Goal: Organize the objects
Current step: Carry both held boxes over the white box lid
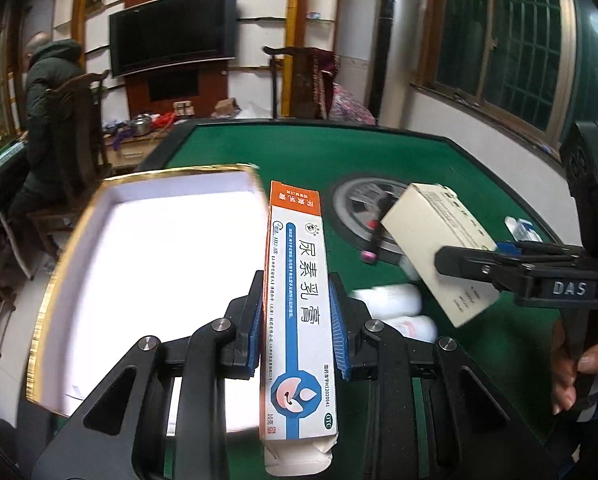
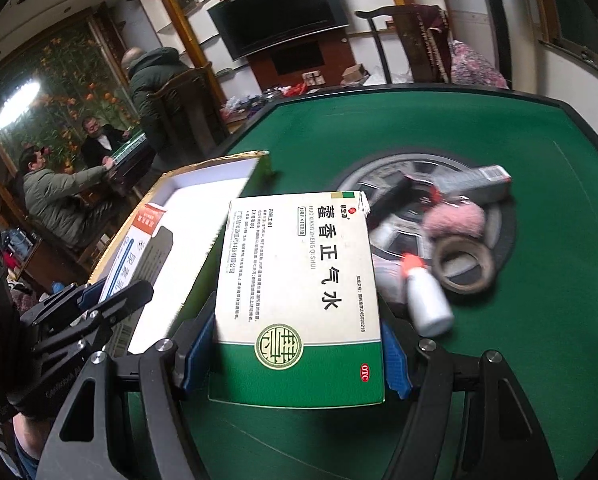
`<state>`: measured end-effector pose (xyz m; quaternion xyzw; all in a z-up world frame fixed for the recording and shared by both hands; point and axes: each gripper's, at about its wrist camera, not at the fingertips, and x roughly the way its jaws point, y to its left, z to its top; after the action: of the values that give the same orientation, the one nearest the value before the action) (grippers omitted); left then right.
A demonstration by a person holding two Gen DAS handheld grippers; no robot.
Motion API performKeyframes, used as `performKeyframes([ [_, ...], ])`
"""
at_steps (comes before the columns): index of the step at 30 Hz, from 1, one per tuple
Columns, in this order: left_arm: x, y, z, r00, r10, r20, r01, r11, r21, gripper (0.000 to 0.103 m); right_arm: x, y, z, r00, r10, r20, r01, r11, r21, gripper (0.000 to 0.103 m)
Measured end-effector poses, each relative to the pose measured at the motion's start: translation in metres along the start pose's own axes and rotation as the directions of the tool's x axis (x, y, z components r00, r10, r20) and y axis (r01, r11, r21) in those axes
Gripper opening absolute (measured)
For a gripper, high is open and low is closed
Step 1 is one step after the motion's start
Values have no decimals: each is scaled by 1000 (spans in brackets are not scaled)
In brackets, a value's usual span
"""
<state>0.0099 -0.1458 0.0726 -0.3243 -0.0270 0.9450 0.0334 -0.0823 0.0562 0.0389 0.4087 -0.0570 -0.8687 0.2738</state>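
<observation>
My left gripper (image 1: pixel 297 320) is shut on a long white, blue and orange ointment box (image 1: pixel 297 280), held beside the right edge of an open white box with a gold rim (image 1: pixel 147 272). My right gripper (image 2: pixel 295 344) is shut on a flat white and green medicine box (image 2: pixel 299 292), held over the green table (image 2: pixel 439 128) just right of the gold-rimmed box (image 2: pixel 203 184). The right gripper (image 1: pixel 495 268) with its box (image 1: pixel 431 236) shows at the right in the left wrist view. The left gripper (image 2: pixel 103 304) with its ointment box (image 2: pixel 139 248) shows at the left in the right wrist view.
On the table's round centre plate (image 2: pixel 411 172) lie a pink puff (image 2: pixel 455 220), a tape roll (image 2: pixel 463 266), a small white bottle with a red cap (image 2: pixel 425 300) and a grey box (image 2: pixel 475 184). Two white bottles (image 1: pixel 395 308) lie below my left gripper. People sit at another table (image 2: pixel 127 152) behind.
</observation>
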Motion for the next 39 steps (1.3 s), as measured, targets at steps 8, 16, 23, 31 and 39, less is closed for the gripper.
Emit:
performKeyframes([
  [8, 2, 67, 13, 998, 46, -39, -49, 996, -73, 28, 29, 64, 34, 998, 52, -46, -56, 994, -92, 70],
  [16, 36, 124, 35, 986, 60, -155, -80, 989, -126, 28, 91, 105, 86, 988, 48, -147, -62, 994, -88, 70],
  [23, 87, 147, 61, 965, 47, -256, -87, 985, -148, 28, 153, 113, 112, 970, 35, -241, -39, 999, -10, 70],
  [31, 126, 179, 81, 956, 12, -292, -82, 970, -229, 28, 194, 112, 122, 958, 43, -285, -25, 997, 66, 70],
  [39, 146, 192, 82, 952, 3, -306, -85, 963, -255, 28, 217, 106, 132, 955, 34, -294, -7, 996, 90, 70],
])
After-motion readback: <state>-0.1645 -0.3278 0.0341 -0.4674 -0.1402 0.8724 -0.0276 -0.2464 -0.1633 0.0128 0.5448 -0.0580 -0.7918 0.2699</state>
